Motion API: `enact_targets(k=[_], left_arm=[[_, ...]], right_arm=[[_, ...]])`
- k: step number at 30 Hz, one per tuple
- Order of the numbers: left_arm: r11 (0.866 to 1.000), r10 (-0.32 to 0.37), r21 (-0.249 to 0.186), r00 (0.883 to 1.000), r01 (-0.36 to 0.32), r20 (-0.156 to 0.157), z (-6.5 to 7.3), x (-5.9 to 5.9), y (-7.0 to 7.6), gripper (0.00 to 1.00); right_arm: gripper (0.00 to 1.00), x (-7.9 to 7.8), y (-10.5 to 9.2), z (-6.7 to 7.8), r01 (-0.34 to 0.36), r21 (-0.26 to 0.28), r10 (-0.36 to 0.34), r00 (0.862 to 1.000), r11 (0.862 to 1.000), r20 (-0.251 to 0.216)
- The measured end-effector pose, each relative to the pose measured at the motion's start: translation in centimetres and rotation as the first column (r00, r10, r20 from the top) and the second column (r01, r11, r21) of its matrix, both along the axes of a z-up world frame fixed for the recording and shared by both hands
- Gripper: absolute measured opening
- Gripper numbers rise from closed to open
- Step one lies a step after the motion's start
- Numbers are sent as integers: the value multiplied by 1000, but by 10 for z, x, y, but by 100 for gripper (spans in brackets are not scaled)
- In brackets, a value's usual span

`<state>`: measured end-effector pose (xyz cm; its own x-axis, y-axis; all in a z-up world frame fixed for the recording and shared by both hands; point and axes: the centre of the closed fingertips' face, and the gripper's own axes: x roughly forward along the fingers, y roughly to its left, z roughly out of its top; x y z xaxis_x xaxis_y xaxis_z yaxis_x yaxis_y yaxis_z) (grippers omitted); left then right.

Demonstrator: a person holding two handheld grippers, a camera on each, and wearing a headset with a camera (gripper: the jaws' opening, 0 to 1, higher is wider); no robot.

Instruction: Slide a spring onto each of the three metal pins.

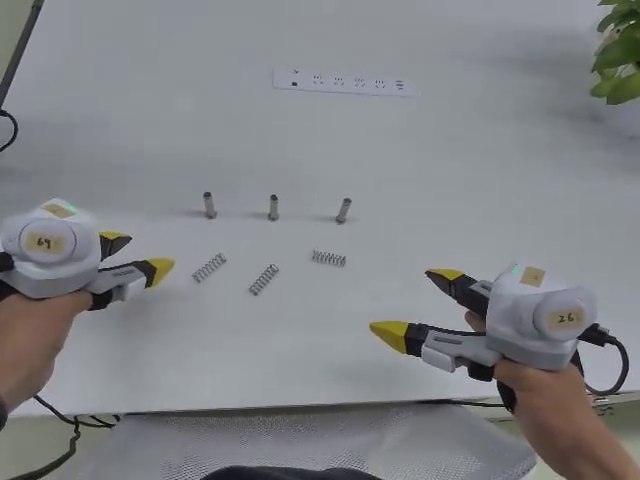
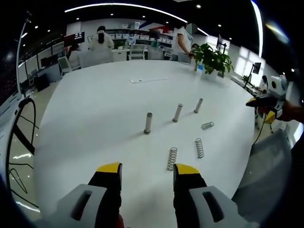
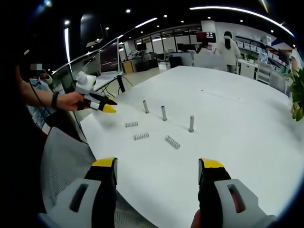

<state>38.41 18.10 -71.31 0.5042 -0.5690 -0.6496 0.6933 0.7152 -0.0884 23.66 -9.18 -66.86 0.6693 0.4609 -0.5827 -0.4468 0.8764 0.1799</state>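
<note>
Light was bright and even, from ceiling strips point(image 2: 123, 5); shadows on table point(image 1: 480, 180) soft, faint; gripper-view edges bowed.

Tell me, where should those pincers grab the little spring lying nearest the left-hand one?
Probably across its middle coils, coming down from above. The left spring lies flat and slanted on the table, so the open left gripper would need to turn to put one jaw on each long side. That leaves both ends free for the nearest pin. Squeeze lightly, since coils give.
</note>
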Motion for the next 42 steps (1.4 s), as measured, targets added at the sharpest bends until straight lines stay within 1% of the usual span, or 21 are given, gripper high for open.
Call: enact_targets(k=[5, 7, 9, 10, 17, 22, 26, 28, 30, 34, 37, 39, 42], left_arm=[[1000, 4, -20, 1000, -3, 11, 10, -8, 5, 42], [1000, 1, -21, 1000, -1, 13, 13, -11, 6, 44], [1000, 2, -24, 1000, -1, 11, 15, -13, 8, 47], [999, 3, -33, 1000, -3, 9, 17, -15, 9, 48], [999, 6, -38, 1000, -5, 23, 28, -25, 16, 53], [999, 2, -39, 1000, -1, 27, 32, -32, 17, 56], [999, -1, -36, 1000, 2, 27, 32, -33, 17, 56], [999, -6, -42, 1000, 7, 20, 31, -35, 16, 55], [999, -13, -29, 1000, 14, 19, 28, -36, 16, 55], [999, -22, -24, 1000, 23, 10, 24, -38, 14, 55], [999, -27, -32, 1000, 27, 2, 21, -39, 11, 55], [999, -38, -19, 999, 38, -4, 17, -41, 10, 55], [999, -47, -19, 999, 47, -7, 16, -41, 7, 55]], right_arm=[[69, 0, 2, 0, -6, 0, 6, 1000, 1000, -3], [69, 0, 2, -1, -7, 1, 7, 1000, 1000, -4], [69, 0, 2, -1, -10, 1, 10, 1000, 1000, -3], [69, 0, 3, -1, -11, 1, 11, 1000, 1000, -4], [69, 2, 4, -1, -17, 1, 17, 1000, 1000, -3], [69, 2, 5, -2, -24, 1, 24, 1000, 1000, -4], [69, 2, 6, -2, -29, 1, 29, 1000, 1000, -5], [69, 2, 7, -2, -31, 0, 31, 999, 1000, -5], [69, 3, 7, -1, -30, -1, 30, 1000, 1000, -4], [69, 3, 6, 0, -32, -2, 32, 999, 999, -2], [69, 2, 7, -1, -32, -3, 32, 999, 999, -4], [69, 2, 7, -2, -34, -4, 34, 999, 999, -7], [69, 2, 9, -3, -37, -4, 37, 999, 999, -8]])
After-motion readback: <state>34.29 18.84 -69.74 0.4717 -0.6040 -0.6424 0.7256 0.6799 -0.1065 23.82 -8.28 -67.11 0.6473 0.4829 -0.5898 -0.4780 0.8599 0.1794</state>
